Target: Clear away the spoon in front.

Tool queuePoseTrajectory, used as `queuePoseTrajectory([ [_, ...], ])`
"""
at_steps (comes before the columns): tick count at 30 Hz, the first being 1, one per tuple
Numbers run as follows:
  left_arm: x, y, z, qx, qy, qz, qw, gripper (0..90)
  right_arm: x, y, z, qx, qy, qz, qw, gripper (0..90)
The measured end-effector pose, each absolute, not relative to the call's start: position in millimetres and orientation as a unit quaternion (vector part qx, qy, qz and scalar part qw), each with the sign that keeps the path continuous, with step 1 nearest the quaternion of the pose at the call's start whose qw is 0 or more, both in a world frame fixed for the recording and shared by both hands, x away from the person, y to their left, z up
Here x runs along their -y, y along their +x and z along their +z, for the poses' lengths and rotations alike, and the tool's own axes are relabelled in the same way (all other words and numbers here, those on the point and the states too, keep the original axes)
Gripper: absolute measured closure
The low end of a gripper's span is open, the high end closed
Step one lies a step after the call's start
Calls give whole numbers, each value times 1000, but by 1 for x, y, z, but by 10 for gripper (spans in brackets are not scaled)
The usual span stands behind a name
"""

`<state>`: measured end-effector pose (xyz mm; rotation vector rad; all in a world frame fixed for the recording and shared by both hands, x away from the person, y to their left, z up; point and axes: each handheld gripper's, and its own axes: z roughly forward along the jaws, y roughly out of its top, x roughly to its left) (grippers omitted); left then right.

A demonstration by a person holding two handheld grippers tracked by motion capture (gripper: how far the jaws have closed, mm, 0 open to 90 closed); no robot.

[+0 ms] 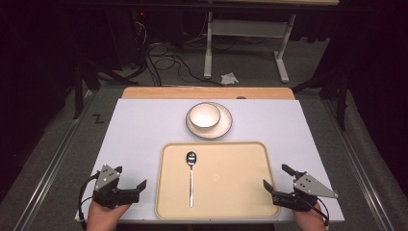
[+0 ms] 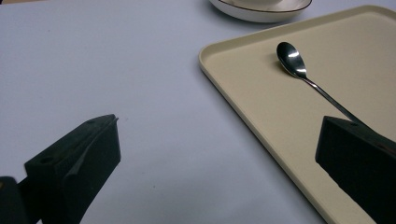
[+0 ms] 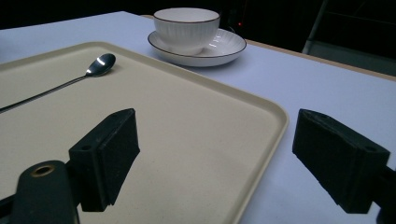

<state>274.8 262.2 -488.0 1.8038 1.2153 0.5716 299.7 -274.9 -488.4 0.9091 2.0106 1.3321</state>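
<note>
A beige tray (image 1: 231, 192) lies at the table's near middle, with a long metal spoon (image 1: 191, 175) on its left part, bowl end pointing away. Behind the tray a white cup (image 1: 204, 115) stands on a white saucer (image 1: 226, 126). My left gripper (image 1: 131, 177) rests open at the tray's left side; its view shows the tray edge (image 2: 243, 93) and the spoon (image 2: 299, 70) between wide-apart jaws. At the tray's right side my right gripper (image 1: 275, 176) is open; its jaws straddle the tray corner (image 3: 275, 126), with the spoon (image 3: 93, 67), cup (image 3: 187, 25) and saucer (image 3: 224, 49) beyond.
The tray lies on a white sheet (image 1: 139, 130) that covers the table, with a wooden strip (image 1: 207, 93) along the far edge. Beyond the table stand a white frame (image 1: 245, 43) and cables (image 1: 168, 62) on the floor.
</note>
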Motion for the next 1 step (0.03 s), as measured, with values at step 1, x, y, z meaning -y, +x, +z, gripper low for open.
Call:
queuePoseTrajectory([
  [1,-262,275,-487,-487,724,230,431,8,275,300,-488,-749,338,497,278,155],
])
